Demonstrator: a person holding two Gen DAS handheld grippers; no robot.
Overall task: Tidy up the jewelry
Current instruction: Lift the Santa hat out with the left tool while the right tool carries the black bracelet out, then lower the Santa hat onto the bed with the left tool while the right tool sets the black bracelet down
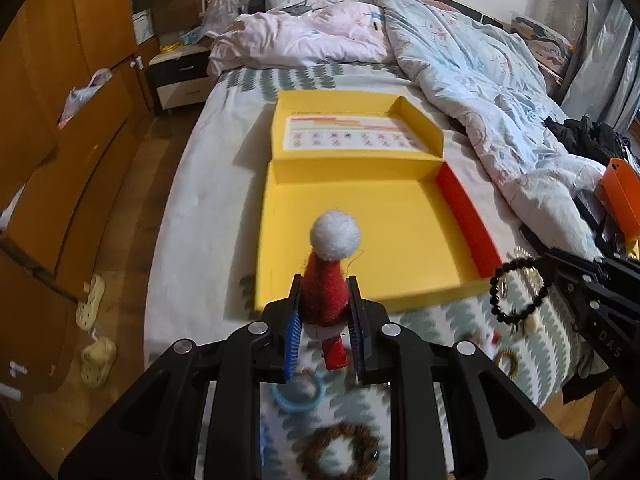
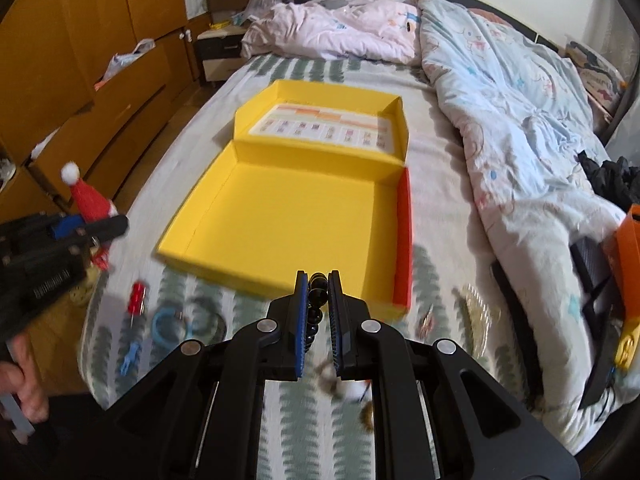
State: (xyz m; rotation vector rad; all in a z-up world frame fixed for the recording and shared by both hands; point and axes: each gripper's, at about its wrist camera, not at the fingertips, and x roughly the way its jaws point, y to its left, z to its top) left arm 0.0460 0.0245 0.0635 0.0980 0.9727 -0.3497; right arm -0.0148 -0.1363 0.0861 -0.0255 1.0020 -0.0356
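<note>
On black tongs (image 1: pixel 538 276): "DAS"

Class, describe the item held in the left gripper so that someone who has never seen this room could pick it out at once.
Start at the bed and find the open yellow box lying on it. Just short of the box's near edge, the left gripper is clamped on a small felt Santa hat. Its red cone and white pompom set it apart from the black bead bracelet nearby.

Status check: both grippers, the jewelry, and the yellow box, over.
Left gripper shut on Santa-hat clip. Right gripper shut on black bead bracelet. Yellow box open, empty, path clear.
</note>
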